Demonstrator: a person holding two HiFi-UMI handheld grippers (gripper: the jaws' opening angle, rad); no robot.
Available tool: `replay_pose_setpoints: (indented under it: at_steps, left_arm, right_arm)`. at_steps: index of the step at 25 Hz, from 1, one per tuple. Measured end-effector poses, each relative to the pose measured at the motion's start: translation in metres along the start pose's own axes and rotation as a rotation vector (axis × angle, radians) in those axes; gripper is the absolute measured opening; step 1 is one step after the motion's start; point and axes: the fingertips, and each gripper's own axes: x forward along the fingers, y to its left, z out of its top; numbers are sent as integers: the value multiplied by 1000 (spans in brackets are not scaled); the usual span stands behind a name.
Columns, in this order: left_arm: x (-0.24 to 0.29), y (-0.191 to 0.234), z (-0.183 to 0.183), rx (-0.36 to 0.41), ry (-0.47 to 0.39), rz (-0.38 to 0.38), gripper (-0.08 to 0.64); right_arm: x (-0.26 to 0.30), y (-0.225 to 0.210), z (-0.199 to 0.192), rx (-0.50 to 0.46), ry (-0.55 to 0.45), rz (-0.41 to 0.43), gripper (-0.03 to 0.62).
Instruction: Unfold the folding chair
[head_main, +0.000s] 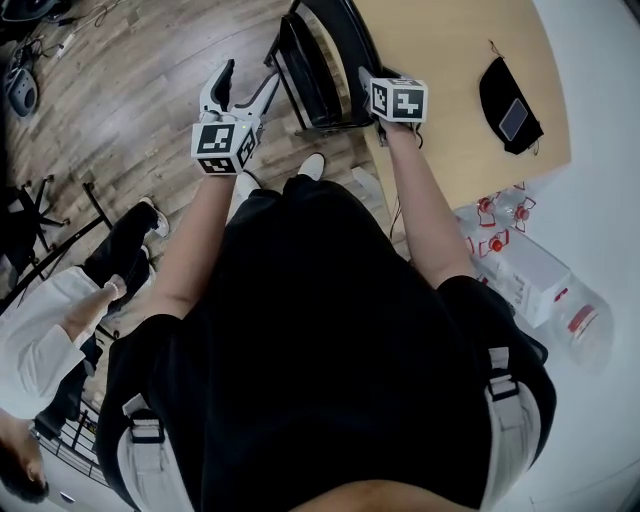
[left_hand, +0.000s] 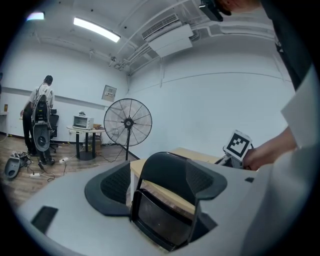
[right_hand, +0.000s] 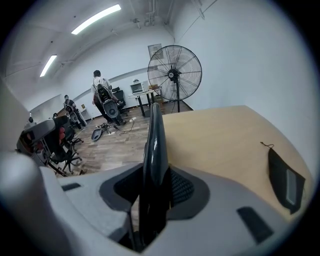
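The right hand-held gripper (right_hand: 152, 187) was clamped on the thin top edge of the folding chair (head_main: 320, 60). The left hand-held gripper (head_main: 225, 85) hung near the chair's frame with its jaws apart and nothing in them. The chair stood on the wooden floor (head_main: 130, 100) against the table (head_main: 450, 60), apparently still folded flat. The job looked barely begun: one grip had been taken, and the seat had yet to be swung down. A fan (left_hand: 128, 122) stood beyond.
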Motion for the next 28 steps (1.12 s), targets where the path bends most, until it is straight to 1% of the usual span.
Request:
replay_pose_setpoints:
  at_steps: [9, 13, 20, 28]
  left_arm:
    - [-18, 5, -17, -31, 25, 4, 339]
    - [-25, 25, -31, -57, 47, 12, 339]
    - [-24, 62, -60, -94, 110, 29, 339]
    - [2, 77, -99, -162, 212, 48, 339]
  right_arm:
    - [-12, 26, -10, -15, -3, -18, 129]
    - [-11, 46, -9, -22, 1, -41, 129]
    - [-2, 88, -3, -47, 5, -53, 129]
    - [-1, 122, -6, -78, 10, -61, 129]
